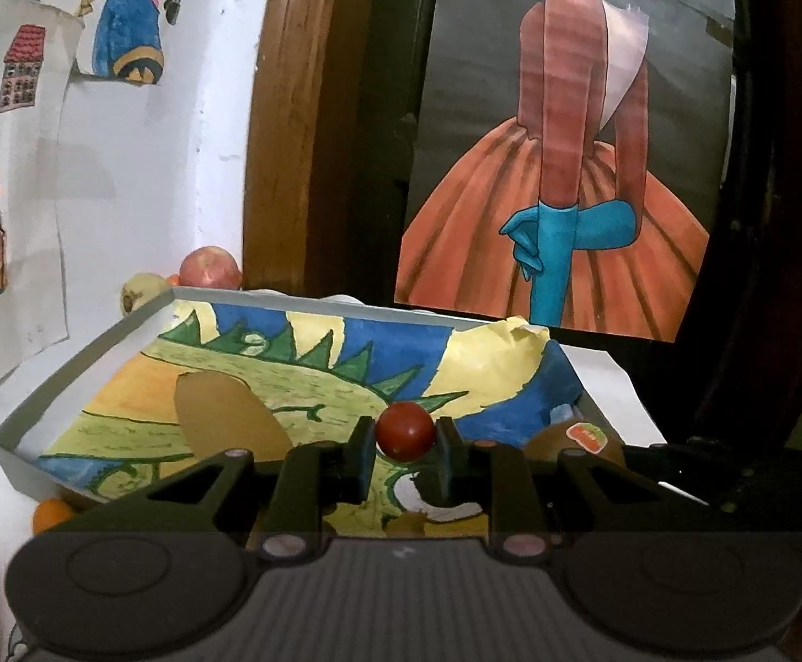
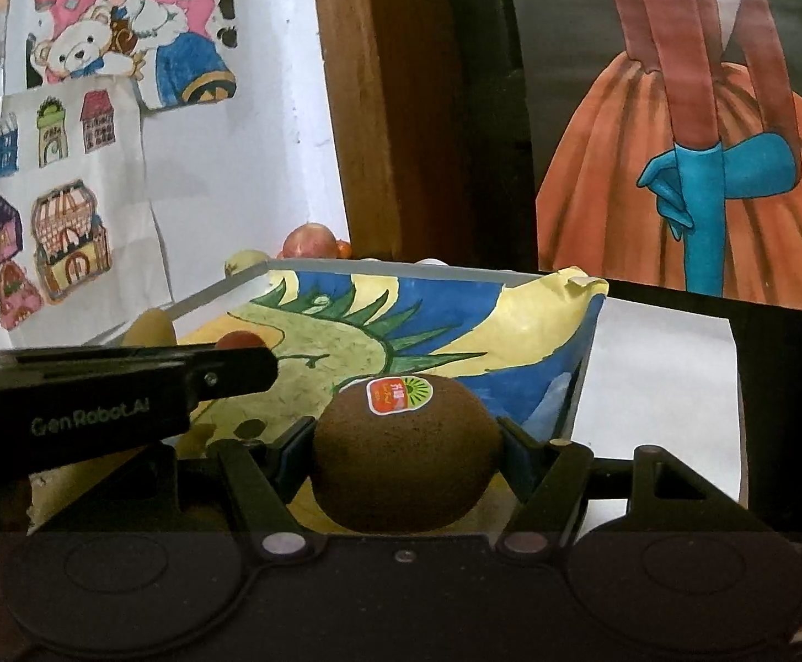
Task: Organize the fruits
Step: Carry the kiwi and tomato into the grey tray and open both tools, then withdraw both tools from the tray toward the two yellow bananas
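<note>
My left gripper (image 1: pixel 405 438) is shut on a small red cherry tomato (image 1: pixel 404 430), held over the shallow white tray (image 1: pixel 70 356) lined with a painted paper. In the left wrist view the brown kiwi (image 1: pixel 577 438) with its sticker peeks in at the right. My right gripper (image 2: pixel 405 455) is shut on that kiwi (image 2: pixel 404 458), low over the tray's (image 2: pixel 213 292) near right part. The left gripper body (image 2: pixel 97 391) crosses the right wrist view at the left, with the tomato (image 2: pixel 241 340) just above it.
Behind the tray's far left corner lie a red apple (image 1: pixel 210 267) and a pale yellow fruit (image 1: pixel 139 289). An orange fruit (image 1: pixel 51 516) sits by the near left corner. Drawings hang on the white wall; a wooden frame and a dark panel with a painting stand behind.
</note>
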The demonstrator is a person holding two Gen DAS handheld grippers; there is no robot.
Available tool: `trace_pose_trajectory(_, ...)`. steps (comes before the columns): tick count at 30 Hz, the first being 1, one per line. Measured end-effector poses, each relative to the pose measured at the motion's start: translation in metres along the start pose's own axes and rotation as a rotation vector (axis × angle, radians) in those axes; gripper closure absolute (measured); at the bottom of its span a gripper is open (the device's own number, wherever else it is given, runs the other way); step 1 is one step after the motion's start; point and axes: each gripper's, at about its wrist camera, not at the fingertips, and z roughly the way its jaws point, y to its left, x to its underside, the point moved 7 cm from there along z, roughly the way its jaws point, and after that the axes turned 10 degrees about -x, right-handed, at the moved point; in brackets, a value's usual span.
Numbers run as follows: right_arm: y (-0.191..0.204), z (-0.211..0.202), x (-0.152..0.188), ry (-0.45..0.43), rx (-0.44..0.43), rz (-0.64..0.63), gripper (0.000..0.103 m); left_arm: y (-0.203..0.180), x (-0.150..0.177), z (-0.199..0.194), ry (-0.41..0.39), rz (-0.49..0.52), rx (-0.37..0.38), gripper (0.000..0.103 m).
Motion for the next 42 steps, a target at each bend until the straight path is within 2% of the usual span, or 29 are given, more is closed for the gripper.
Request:
trace_pose_trajectory(11, 0.002, 0.002, 0.001, 0.01, 0.017, -0.025, 0.033, -0.004, -0.001, 0.003, 0.0, 0.016, -0.016, 0.077)
trace_pose_trajectory(16, 0.002, -0.002, -0.001, -0.014, 0.014, -0.027, 0.032, -0.003, -0.002, -0.001, -0.003, 0.004, -0.017, 0.066)
trace_pose_trajectory(19, 0.001, -0.006, 0.001, -0.014, 0.015, -0.022, 0.026, -0.001, -0.004, -0.008, -0.018, -0.009, -0.02, 0.05)
trace_pose_trajectory(20, 0.003, -0.009, 0.001, -0.019, 0.011, -0.021, 0.025, 0.0, -0.005, -0.011, -0.025, -0.015, -0.024, 0.042)
trace_pose_trajectory(27, 0.014, -0.042, -0.003, -0.077, 0.004, -0.009, 0.007, 0.007, -0.019, -0.046, -0.1, -0.052, -0.047, 0.009)
trace_pose_trajectory(32, 0.032, -0.08, -0.009, -0.147, -0.003, -0.009, 0.001, 0.016, -0.027, -0.085, -0.162, -0.076, -0.072, 0.001)
trace_pose_trajectory(42, 0.074, -0.161, -0.01, -0.249, -0.023, -0.033, 0.001, 0.034, -0.025, -0.173, -0.243, -0.108, -0.104, 0.0)
